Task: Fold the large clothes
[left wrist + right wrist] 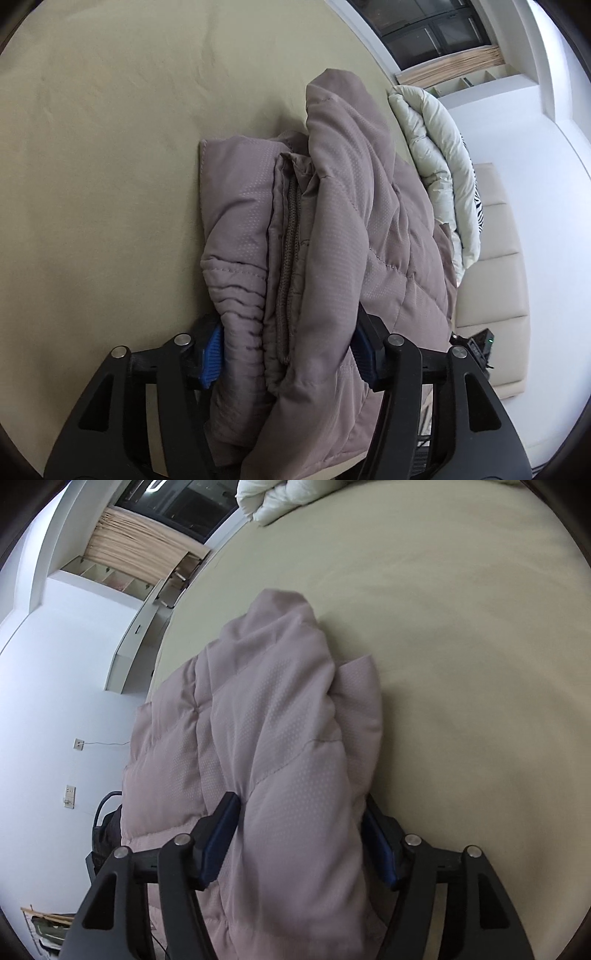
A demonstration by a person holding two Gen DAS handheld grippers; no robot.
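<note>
A mauve quilted puffer jacket (332,229) lies bunched in thick folds on a beige bed sheet (110,166). Its zipper runs down the middle in the left wrist view. My left gripper (288,350) is shut on a thick bundle of the jacket, with the blue pads (211,354) pressed against both sides. In the right wrist view the same jacket (273,738) fills the centre. My right gripper (299,842) is shut on another thick fold of it, pads (219,843) against the cloth.
A pale green duvet (436,155) lies bunched at the bed's far edge, also in the right wrist view (273,498). A cream padded headboard (495,266) stands beside it. White walls, a shelf unit (136,642) and a window (192,506) lie beyond the bed.
</note>
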